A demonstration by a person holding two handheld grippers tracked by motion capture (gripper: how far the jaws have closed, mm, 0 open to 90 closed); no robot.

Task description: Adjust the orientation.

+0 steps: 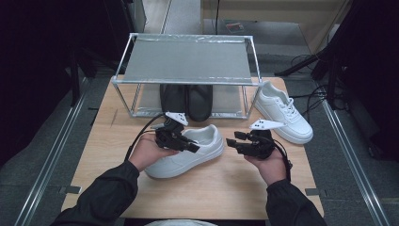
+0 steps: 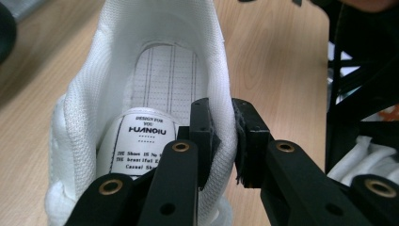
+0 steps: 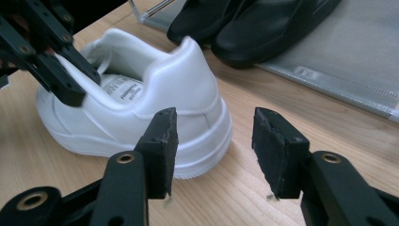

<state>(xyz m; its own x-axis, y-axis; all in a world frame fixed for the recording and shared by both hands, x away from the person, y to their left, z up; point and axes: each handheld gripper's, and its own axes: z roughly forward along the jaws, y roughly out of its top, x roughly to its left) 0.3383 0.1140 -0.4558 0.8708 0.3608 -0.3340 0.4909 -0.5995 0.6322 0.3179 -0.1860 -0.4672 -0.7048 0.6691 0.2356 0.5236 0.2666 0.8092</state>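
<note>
On your wooden desk (image 1: 197,188), the white shoe (image 1: 186,153), heel toward the open right tool (image 1: 231,141), has its collar pinched by your left tool (image 1: 194,146).

High view: light from above, even on the pale wooden table (image 1: 197,188); surroundings at left and right drop to near black. Grey metal two-tier rack (image 1: 188,61) top shelf shows a soft sheen, no hard glare. Slightly soft, low resolution.

Left gripper view: bright white mesh-lined sneaker (image 2: 141,94) close up, insole label sharp, table behind blurred; right side dark.

Right gripper view: black foam-padded jaws sharp, pair of black slip-on shoes (image 3: 254,23) softer at top. Soft shadow beneath the sneaker heel. Mild wide-angle stretch at edges.
</note>
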